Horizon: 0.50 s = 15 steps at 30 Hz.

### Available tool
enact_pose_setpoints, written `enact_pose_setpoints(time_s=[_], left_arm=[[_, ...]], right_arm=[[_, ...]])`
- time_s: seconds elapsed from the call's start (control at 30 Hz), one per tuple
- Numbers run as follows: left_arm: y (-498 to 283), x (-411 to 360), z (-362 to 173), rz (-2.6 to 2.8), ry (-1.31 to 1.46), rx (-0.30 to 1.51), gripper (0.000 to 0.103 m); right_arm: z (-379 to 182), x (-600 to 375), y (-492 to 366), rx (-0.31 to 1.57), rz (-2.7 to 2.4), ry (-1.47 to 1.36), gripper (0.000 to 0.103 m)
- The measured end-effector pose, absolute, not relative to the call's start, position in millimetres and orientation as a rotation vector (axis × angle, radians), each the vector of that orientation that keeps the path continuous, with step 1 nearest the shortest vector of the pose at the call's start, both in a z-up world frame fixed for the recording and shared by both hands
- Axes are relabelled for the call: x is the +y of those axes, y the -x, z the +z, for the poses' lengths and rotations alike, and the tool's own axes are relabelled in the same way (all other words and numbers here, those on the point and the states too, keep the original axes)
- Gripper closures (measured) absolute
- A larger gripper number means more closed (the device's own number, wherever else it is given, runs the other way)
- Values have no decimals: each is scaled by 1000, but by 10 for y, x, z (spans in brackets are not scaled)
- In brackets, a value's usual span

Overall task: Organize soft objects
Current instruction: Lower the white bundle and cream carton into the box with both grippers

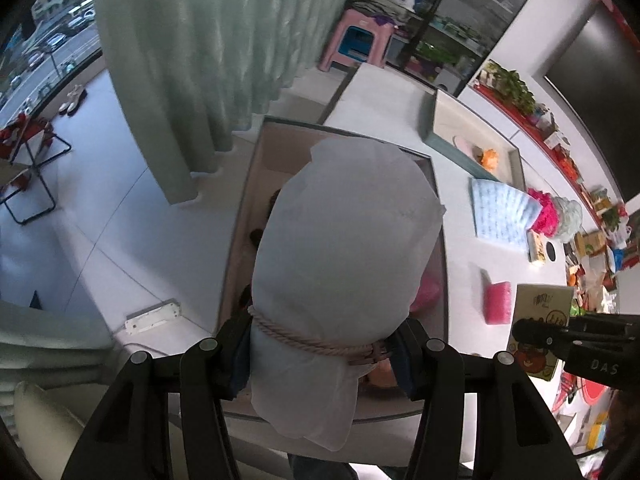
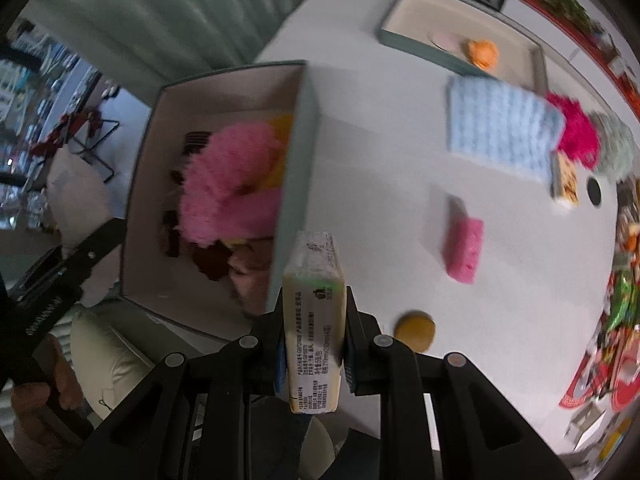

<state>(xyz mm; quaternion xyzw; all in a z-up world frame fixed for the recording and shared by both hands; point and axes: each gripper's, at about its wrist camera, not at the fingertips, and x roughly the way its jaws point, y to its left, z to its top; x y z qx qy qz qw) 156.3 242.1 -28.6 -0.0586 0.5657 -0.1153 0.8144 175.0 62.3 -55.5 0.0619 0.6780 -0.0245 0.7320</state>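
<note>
My left gripper [image 1: 322,354] is shut on a white drawstring bag [image 1: 344,240] tied with a cord and holds it above the open grey-green box [image 1: 256,168]. My right gripper [image 2: 314,344] is shut on a yellow tissue pack [image 2: 314,320] beside the box's near wall [image 2: 298,184]. The box holds a pink fluffy item [image 2: 232,188] and brown soft things. On the table lie a pink sponge [image 2: 464,248], a blue knitted cloth [image 2: 500,132], a magenta fluffy item [image 2: 576,132] and a yellow round puff [image 2: 414,330].
A second shallow box [image 2: 536,60] at the far side of the white table [image 2: 400,160] holds an orange soft item [image 2: 482,52]. Cluttered goods line the table's right edge. A green curtain [image 1: 208,60] hangs to the left. A pink stool [image 1: 356,40] stands behind.
</note>
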Motion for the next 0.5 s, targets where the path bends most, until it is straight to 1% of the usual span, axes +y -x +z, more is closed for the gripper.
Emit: enact_pose_setpoints(time_s=[0.5], left_arm=[[-1640,2541,-392,-193,104,1241,46]], right_arm=[[-644,1184,-2252,1496,91,-78,79]])
